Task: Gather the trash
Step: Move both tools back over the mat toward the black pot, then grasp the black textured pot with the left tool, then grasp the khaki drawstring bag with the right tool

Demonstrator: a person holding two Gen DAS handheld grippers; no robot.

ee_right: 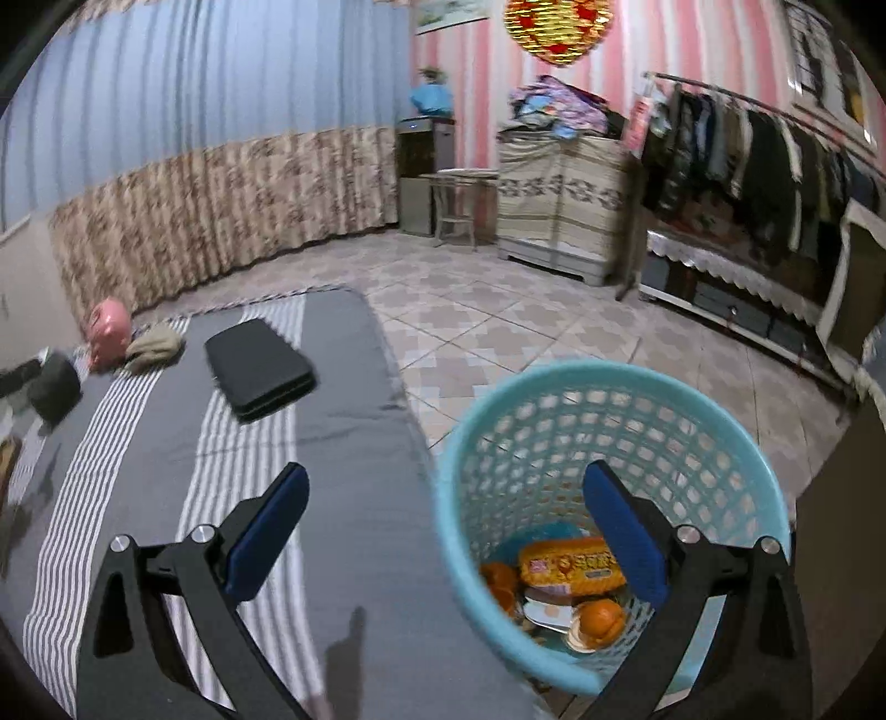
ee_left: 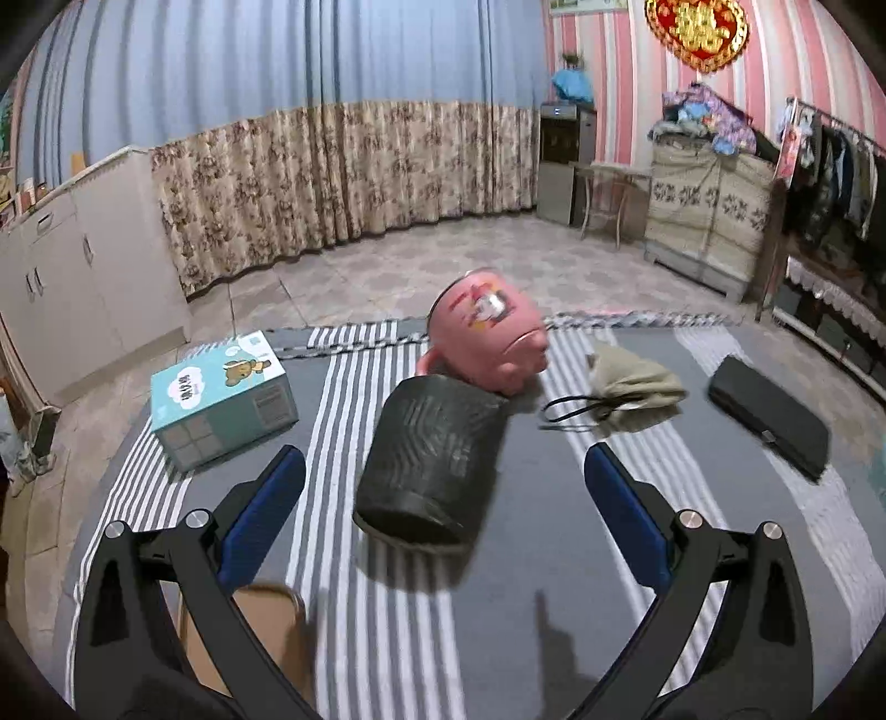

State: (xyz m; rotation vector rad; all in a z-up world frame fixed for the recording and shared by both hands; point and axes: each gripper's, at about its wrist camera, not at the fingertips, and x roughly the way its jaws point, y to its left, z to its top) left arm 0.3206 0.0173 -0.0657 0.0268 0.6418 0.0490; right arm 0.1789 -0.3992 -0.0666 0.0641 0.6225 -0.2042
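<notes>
Trash lies in one light-blue basket [ee_right: 554, 399] on the floor beside the striped mat [ee_right: 343, 399]: a yellow snack packet [ee_right: 573, 562], two orange pieces [ee_right: 601, 617] and some wrappers. The right gripper [ee_right: 443, 520] hovers over its rim, fingers wide, empty. The left gripper [ee_left: 443, 498], also wide and empty, flanks one black roll [ee_left: 432, 459]. Beyond it lie one pink mug [ee_left: 487, 343], one teal box [ee_left: 224, 399], one drawstring pouch [ee_left: 631, 393] and one black case [ee_left: 769, 415].

Striped mat [ee_left: 421, 637]: box [ee_left: 224, 400], black roll [ee_left: 429, 459], pink cup [ee_left: 487, 343], pouch [ee_left: 631, 396], case [ee_left: 769, 415]

Pink-striped wall [ee_right: 692, 50], floral curtain [ee_left: 343, 177], tiled floor [ee_right: 554, 321].
</notes>
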